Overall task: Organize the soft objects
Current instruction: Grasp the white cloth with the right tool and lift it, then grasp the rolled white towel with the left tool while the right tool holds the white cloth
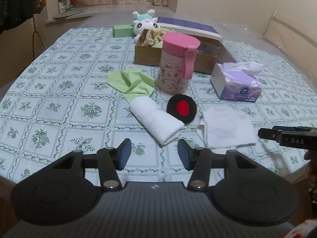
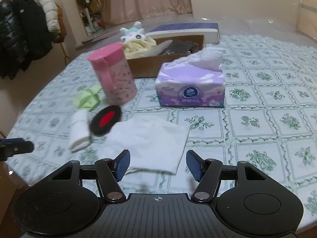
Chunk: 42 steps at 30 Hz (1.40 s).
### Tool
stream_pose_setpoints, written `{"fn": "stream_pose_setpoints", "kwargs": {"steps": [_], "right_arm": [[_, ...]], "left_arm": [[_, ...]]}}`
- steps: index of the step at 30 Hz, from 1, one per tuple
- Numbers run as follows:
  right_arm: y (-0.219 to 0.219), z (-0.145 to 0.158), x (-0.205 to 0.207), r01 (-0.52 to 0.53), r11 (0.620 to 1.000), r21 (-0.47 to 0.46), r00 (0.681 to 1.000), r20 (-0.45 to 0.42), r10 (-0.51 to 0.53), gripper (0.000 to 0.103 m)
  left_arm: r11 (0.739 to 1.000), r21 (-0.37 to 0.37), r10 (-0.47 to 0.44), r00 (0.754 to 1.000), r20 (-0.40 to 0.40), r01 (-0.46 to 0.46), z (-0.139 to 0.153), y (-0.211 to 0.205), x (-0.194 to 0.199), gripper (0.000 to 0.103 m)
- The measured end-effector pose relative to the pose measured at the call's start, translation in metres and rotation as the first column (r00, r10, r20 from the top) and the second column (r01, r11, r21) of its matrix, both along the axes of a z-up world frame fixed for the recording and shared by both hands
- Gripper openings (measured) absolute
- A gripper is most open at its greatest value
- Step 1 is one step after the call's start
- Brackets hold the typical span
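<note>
Approach is the step I judge I am in: both tools hang over the near edge, nothing picked up yet. My left gripper (image 1: 154, 154) has its fingers apart and empty, aimed at the rolled white towel (image 1: 156, 119); my right gripper (image 2: 158, 165) is likewise spread and empty over the flat white cloth (image 2: 146, 140). Both cloths lie nearer me than the pink cup (image 1: 177, 59); the cardboard box (image 1: 146, 55), probably their destination, sits behind it. Next I must lower and pinch. A floral tablecloth (image 1: 59, 99) covers the table; curtains hang beyond.
</note>
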State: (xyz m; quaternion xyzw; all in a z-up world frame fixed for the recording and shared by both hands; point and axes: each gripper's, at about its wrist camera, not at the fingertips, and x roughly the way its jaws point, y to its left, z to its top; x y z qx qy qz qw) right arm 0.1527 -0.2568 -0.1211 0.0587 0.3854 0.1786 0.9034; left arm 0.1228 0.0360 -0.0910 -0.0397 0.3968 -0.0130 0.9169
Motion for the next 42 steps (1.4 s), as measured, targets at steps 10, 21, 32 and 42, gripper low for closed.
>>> {"fn": "stream_pose_setpoints", "kwargs": {"steps": [10,21,32,42], "right_arm": [[0.012,-0.048,0.051,0.076,0.997,-0.017,0.996,-0.040,-0.077,0.063],[0.038,-0.055,0.050,-0.004,0.998,-0.066,0.998,0.068,0.008,0.008],[0.013,-0.008,0.047,0.022,0.985,-0.170,0.971,0.238,0.020,0.008],[0.082,-0.033,0.037,-0.217,0.944,-0.248,0.955,0.145,0.258,0.008]], "left_arm": [[1.000,-0.019,0.012,1.000,-0.026,-0.013,-0.020,0.012,0.025,0.048],[1.000,-0.019,0.016,0.999,-0.052,-0.017,-0.034,0.018,0.035,0.048],[0.999,-0.022,0.028,0.998,-0.049,-0.030,-0.036,0.024,0.038,0.048],[0.999,-0.030,0.025,0.998,-0.058,-0.027,-0.041,0.027,0.042,0.048]]}}
